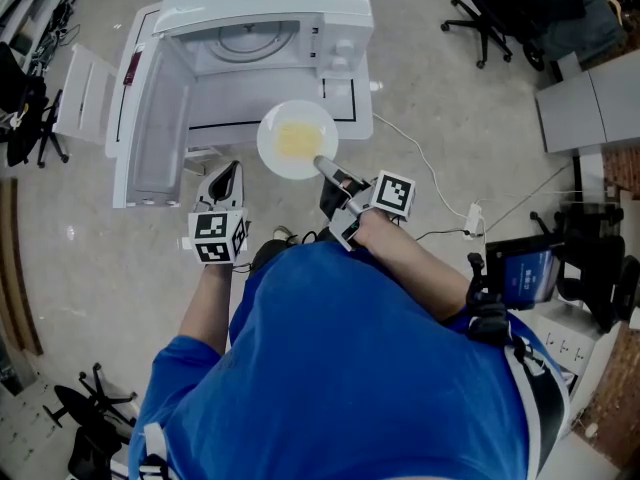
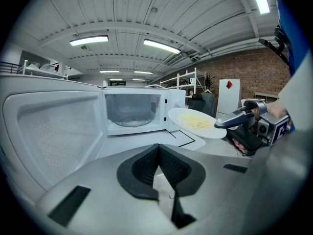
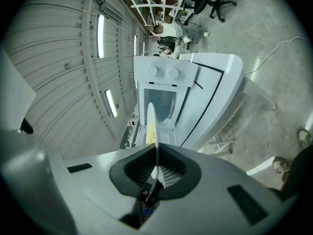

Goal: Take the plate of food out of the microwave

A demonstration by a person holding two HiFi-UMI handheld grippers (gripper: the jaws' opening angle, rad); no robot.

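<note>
Your blue-shirted torso (image 1: 350, 368) fills the bottom of the head view, so you have to judge the carry from the small space in front of you. Beyond it the white microwave (image 1: 265, 28) stands on a white surface (image 1: 345, 98). Its door (image 1: 150, 118) is swung wide to your left, and the glass turntable (image 1: 258, 38) inside is bare.

The white plate (image 1: 270, 153) is already clear of the cavity. It hangs in the air in front of the opening, over the front edge of the surface, with pale yellow food (image 1: 298, 140) heaped in its middle. Your right hand-held gripper (image 1: 325, 165) pinches the near rim and nothing else supports the plate, so its whole weight levers on that one edge.

From here, I judge the job to be a steady carry:
- Hold the right wrist firm and level so the far rim does not dip and spill the loose food.
- Move slowly and squeeze no harder than the rim needs.

Your left hand-held gripper (image 1: 228, 173) hangs near the door with its jaws pressed together on nothing. You could open it and bring it under the opposite rim as a second support.
</note>
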